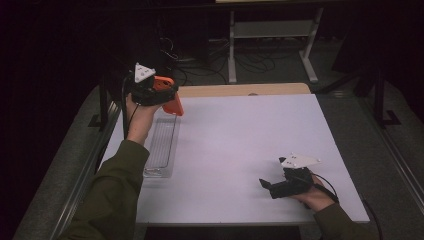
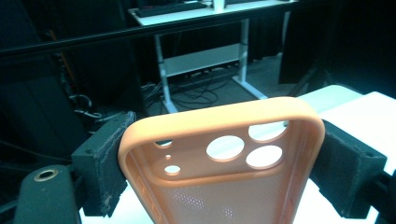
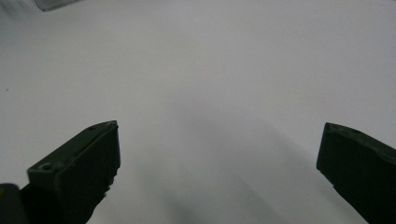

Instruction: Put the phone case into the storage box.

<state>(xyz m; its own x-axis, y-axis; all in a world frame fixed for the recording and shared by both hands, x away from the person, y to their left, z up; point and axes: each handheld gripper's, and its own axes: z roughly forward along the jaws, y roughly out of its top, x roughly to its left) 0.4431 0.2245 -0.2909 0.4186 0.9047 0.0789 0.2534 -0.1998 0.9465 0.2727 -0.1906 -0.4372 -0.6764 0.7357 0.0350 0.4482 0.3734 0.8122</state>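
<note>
The orange phone case is gripped by its two long sides between the jaws of the left gripper, lifted above the far left corner of the white tabletop. Under it, a clear plastic tray lies along the left edge. The right gripper rests near the front right corner, its jaws wide apart and holding nothing.

Both forearms wear olive-green sleeves. Each hand carries a black gripper: the left gripper and the right gripper are each topped by a pale grey three-cornered plate dotted with small holes — and trail a thin black cable. The jaws are blocky, matte black, with worn padded faces and one screw hole.
</note>
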